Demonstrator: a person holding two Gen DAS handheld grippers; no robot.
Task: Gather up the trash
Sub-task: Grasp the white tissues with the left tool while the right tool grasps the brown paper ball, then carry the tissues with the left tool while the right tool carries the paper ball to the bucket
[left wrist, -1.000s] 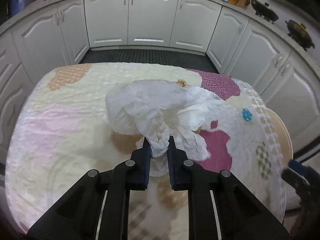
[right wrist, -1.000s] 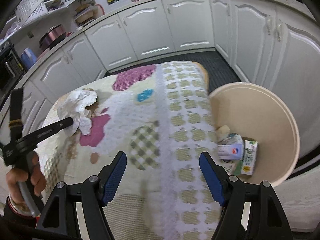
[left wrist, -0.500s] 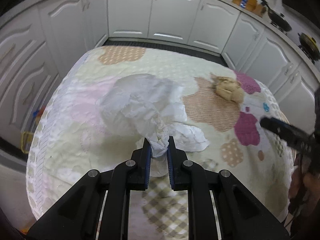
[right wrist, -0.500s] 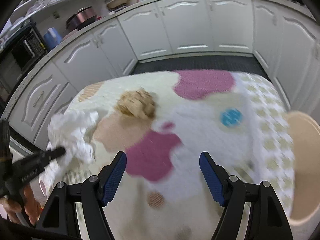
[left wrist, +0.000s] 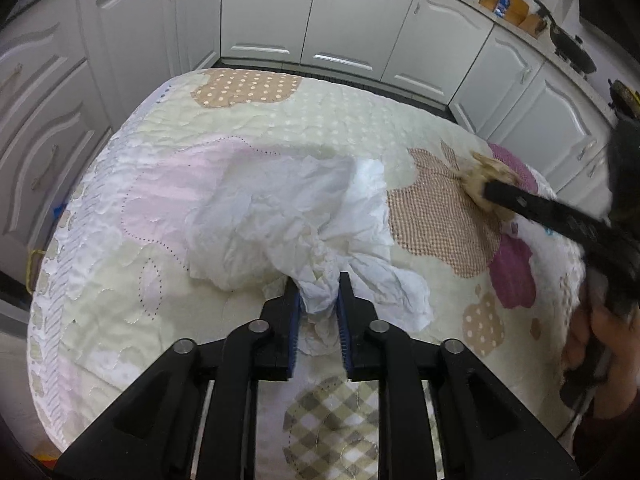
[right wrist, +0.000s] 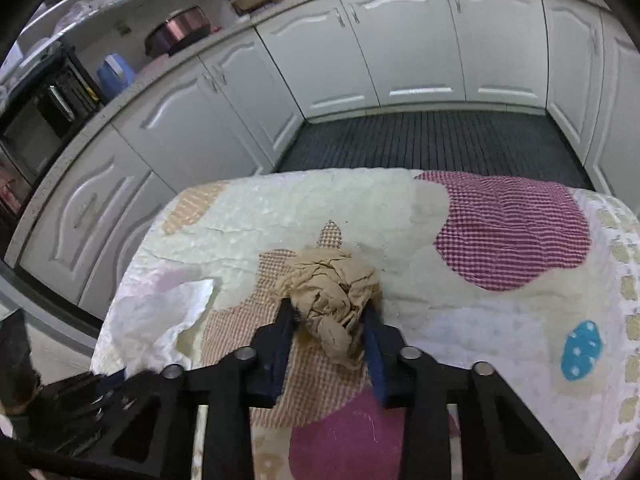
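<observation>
Thin, crinkled white paper (left wrist: 288, 216) at frame centre, matt. Crumpled tan paper wad (right wrist: 332, 300), matt and creased, mid-frame in the right wrist view. Quilted patchwork cloth cover (left wrist: 256, 128) beneath, soft, puckered, with gingham and dotted patches. Matt black plastic on the left gripper (left wrist: 318, 300), blue ribbed pads (left wrist: 295, 320), dull metal pivot pins. Semi-gloss white cabinet doors (right wrist: 400, 40) along the top.

Crumpled tissue (left wrist: 288, 216) lying on the quilted cloth (left wrist: 280, 128) covering the table, paper ball (right wrist: 332, 300) on the same cloth to the tissue's right, cabinets (right wrist: 400, 40) behind and beside the table
</observation>
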